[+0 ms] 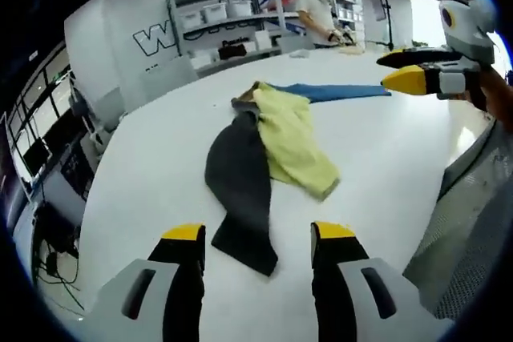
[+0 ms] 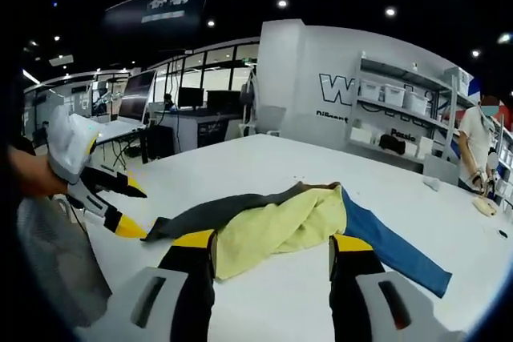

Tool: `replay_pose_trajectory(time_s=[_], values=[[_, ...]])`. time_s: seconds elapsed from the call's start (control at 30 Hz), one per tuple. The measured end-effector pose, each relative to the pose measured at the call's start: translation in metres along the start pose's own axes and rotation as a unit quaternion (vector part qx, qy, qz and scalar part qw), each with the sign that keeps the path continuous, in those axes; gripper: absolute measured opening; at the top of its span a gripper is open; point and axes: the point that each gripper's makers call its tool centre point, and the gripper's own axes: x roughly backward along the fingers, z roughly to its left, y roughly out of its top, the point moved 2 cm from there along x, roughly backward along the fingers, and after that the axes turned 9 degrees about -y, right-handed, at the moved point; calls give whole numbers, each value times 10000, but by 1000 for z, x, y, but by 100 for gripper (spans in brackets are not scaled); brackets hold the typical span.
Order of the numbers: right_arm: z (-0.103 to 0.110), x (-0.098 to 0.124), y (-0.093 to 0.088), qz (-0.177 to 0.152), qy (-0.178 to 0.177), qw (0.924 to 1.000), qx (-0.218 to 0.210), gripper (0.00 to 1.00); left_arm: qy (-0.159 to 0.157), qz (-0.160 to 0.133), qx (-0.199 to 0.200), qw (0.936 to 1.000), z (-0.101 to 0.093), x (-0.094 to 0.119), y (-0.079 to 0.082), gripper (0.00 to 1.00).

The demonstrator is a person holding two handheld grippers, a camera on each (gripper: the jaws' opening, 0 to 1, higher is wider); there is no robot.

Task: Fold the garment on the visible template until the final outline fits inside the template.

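A crumpled garment lies on the white table, with a dark grey part, a yellow part on top and a blue part stretching away. My left gripper is open just short of the grey end, holding nothing. My right gripper hovers open above the table near the blue end. In the right gripper view, the right gripper stands open in front of the yellow part, with the grey part to its left and the blue part to its right. The left gripper is open at the grey tip.
Shelves with white bins stand beyond the table's far edge, and a person works at another table there. Desks with monitors line one side. A grey sleeve crosses the table's near edge.
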Motion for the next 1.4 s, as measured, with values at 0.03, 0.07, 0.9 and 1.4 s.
replay_pose_trajectory(time_s=[0.03, 0.07, 0.9, 1.4], values=[[0, 0, 0, 1, 5, 10000, 4, 56, -11, 38, -66, 10000, 1, -2, -1, 42], [1, 0, 0, -5, 7, 10000, 8, 56, -16, 31, -61, 10000, 2, -3, 0, 43], [-7, 1, 2, -52, -61, 9999, -65, 54, -231, 753, -283, 9965, 15, -46, -30, 31], [-9, 2, 3, -79, -92, 9999, -83, 53, -122, 407, -391, 9983, 22, -41, -15, 0]])
